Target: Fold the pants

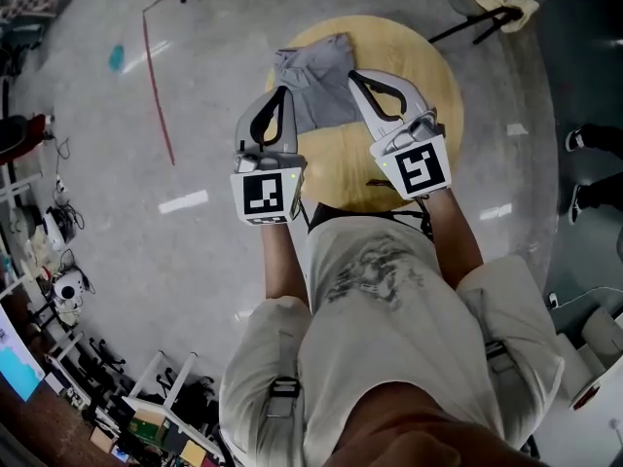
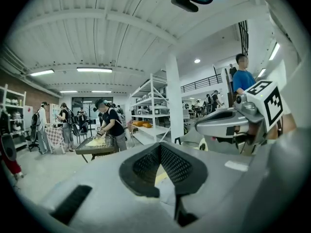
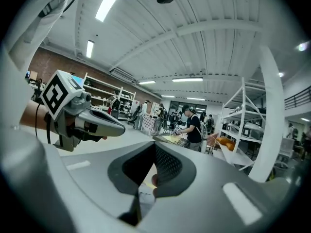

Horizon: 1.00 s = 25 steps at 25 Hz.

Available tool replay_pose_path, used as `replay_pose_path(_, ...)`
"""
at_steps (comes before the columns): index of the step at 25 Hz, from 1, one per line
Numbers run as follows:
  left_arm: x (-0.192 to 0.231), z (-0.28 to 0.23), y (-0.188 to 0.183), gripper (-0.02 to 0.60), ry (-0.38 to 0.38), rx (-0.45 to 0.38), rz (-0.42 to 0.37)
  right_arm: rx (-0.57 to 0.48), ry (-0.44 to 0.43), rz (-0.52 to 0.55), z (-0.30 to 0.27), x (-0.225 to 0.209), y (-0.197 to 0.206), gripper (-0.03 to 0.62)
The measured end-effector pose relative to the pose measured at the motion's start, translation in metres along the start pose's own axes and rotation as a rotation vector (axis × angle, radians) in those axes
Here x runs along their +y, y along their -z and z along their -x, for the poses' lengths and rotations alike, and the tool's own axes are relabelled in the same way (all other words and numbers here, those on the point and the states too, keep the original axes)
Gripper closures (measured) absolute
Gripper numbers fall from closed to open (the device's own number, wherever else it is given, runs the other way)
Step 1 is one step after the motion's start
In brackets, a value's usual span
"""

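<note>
Pants partly covered, pinch points hard to read

In the head view the left gripper (image 1: 282, 92) and right gripper (image 1: 354, 76) cover the near corners of the grey pants (image 1: 313, 81), and their closed tips are too small there to show how much cloth is pinched. In each gripper view the broad jaws block nearly all of the pants and the round table (image 1: 433, 76). A chair (image 1: 492, 3) is cut off by the top edge.

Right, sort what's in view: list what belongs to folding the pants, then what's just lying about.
Belongs to the job:
pants
left gripper and right gripper, both shut on its edges
round wooden table under it

Just lying about:
teal object on the floor
red line on the floor
chair beyond the table
equipment clutter at the left
</note>
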<state>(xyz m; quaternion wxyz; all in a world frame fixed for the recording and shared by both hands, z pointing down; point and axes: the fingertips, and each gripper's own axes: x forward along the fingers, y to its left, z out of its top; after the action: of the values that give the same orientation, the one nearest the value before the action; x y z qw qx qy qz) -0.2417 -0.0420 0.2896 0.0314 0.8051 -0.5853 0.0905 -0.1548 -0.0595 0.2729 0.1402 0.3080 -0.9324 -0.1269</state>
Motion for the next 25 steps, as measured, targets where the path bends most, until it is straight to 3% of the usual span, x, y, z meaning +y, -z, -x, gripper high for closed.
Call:
replay_pose_path(6,-0.025,0.033,-0.015,0.575,0.002,-0.024,0.006,-0.062,0.008,-0.085,0.037,0.014,-0.019,0.586)
replay_pose_path(11,-0.034,0.050,-0.010,0.575,0.001,-0.018,0.025,-0.055,0.013,-0.131,0.049,0.029,-0.016,0.588)
replay_pose_path(25,-0.026,0.050,0.002,0.575,-0.008,-0.011,0.031,-0.036,-0.012,-0.114,0.035,0.037,-0.009,0.588)
